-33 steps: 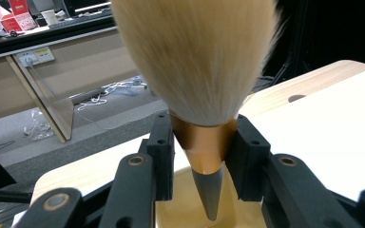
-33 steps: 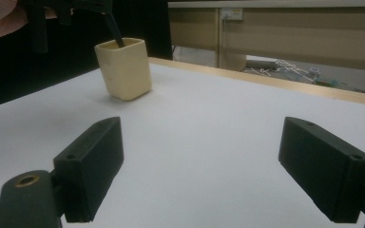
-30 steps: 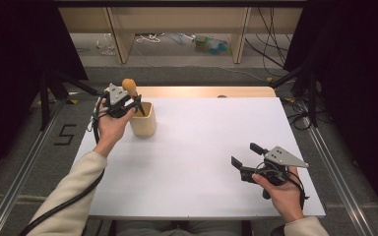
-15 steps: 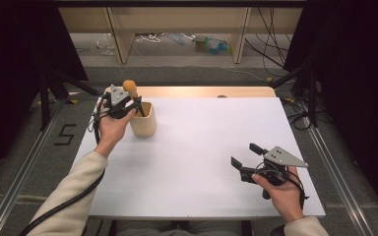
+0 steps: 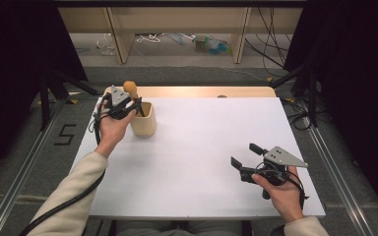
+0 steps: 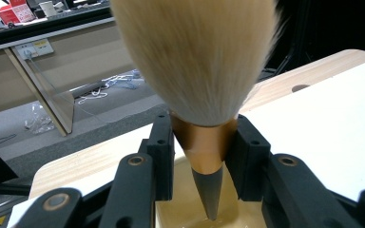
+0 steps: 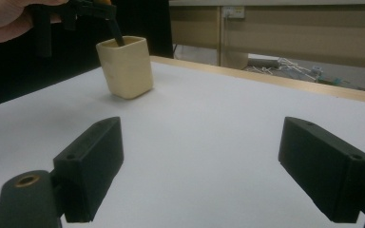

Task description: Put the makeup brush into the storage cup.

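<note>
- Above the cup [image 5: 143, 119], the left gripper [image 5: 134, 104] clamps a brush [image 6: 204, 85] (handle tip inside it).
- Well away from the cup, the right gripper [image 5: 243, 156] hovers, jaws apart.

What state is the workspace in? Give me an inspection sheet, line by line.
Surface: white tabletop with a wooden far edge.
Job's things: fluffy tan makeup brush, dark handle tip inside the cream square cup.
Clutter: nothing seen.
Grippers: left gripper shut on the brush's copper ferrule; right gripper open, low over the table.
Cables: black cable trailing along the left sleeve.
Surroundings: wires and bottles on the floor beyond.
</note>
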{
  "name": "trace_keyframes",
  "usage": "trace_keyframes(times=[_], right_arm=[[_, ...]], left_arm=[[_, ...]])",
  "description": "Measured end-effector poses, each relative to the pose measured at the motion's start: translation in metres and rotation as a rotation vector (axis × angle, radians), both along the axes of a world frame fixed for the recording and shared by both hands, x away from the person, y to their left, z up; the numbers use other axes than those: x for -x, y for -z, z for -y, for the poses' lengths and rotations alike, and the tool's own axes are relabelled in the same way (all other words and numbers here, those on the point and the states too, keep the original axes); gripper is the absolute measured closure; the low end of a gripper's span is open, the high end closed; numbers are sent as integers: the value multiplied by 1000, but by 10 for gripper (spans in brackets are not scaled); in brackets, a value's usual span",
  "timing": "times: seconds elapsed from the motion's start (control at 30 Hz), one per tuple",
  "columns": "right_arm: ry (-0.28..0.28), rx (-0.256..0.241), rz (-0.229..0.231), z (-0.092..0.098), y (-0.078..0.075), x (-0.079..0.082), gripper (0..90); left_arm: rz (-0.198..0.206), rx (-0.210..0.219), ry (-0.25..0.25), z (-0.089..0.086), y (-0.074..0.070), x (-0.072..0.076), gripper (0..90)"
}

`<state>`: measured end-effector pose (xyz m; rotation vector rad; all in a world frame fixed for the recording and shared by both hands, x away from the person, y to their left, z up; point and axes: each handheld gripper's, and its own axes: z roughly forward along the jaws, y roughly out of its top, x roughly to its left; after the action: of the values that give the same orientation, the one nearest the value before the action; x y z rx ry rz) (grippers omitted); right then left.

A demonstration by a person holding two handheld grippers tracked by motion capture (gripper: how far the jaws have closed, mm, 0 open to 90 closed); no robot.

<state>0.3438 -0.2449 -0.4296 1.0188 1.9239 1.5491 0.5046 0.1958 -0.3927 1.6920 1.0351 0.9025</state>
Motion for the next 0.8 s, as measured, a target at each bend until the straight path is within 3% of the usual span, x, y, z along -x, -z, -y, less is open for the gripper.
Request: trace_keyframes(times=[0.8], right_arm=[[6,10,-14,0,-1,1,160]], left_arm=[[-35,-1,0,0,11,-4,655]])
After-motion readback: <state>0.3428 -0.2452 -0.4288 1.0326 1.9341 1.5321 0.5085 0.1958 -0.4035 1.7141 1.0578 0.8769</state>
